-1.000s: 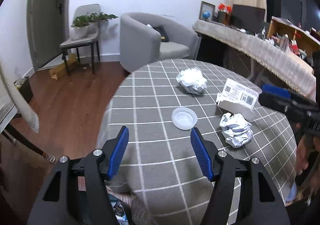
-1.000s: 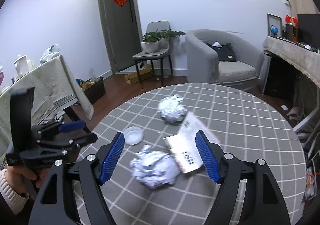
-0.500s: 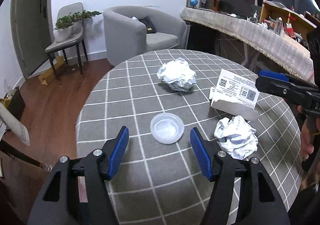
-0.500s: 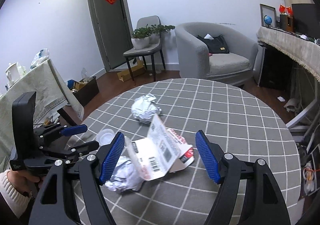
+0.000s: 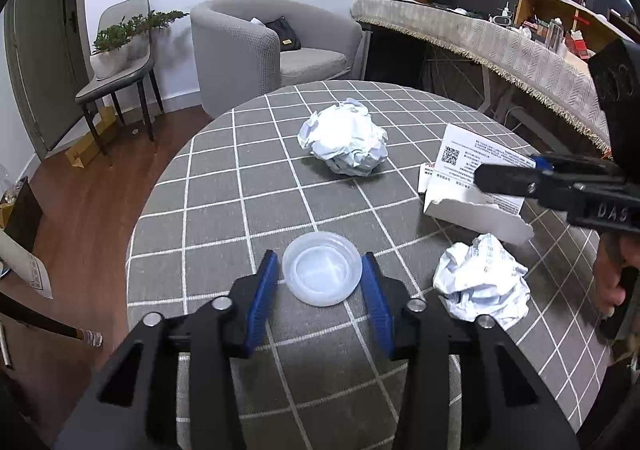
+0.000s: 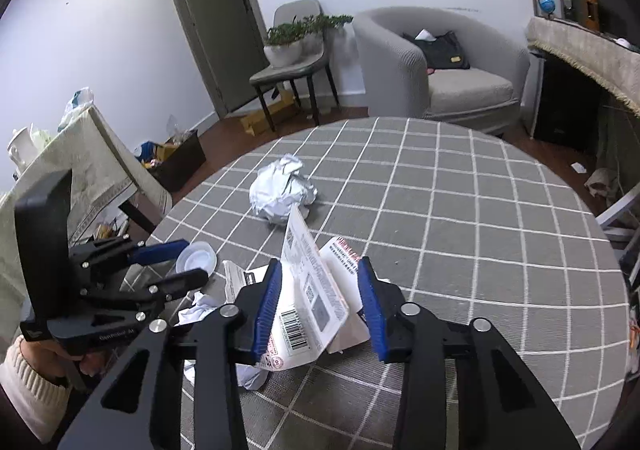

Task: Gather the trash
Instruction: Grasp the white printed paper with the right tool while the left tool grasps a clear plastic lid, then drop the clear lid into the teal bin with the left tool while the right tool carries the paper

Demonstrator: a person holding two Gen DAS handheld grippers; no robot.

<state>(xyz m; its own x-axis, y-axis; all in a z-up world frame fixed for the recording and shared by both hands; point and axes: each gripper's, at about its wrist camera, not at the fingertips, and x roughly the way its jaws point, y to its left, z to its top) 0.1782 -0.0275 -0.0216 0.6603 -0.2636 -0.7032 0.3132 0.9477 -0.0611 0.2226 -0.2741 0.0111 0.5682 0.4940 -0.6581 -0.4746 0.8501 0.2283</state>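
On the round checked table (image 5: 224, 186) lie a clear plastic lid (image 5: 322, 268), two crumpled paper balls (image 5: 346, 142) (image 5: 482, 282) and a torn white mailer package (image 5: 472, 178). My left gripper (image 5: 320, 278) is open with its blue fingers on either side of the lid, close to its rim. My right gripper (image 6: 318, 306) is open around the upright flap of the package (image 6: 310, 290); its fingers stand beside the flap with gaps. The far paper ball (image 6: 280, 194) and the lid (image 6: 197, 258) also show in the right wrist view.
A grey armchair (image 5: 256, 50) and a chair with potted plants (image 5: 120, 50) stand beyond the table. A long cloth-covered counter (image 5: 500, 50) runs at the right. Another cloth-covered table (image 6: 80, 162) and boxes on the wooden floor are at the left.
My left gripper moved forward and down so its fingers now flank the lid. My right gripper moved in around the package flap. Both grippers' fingers stand closer together than before.
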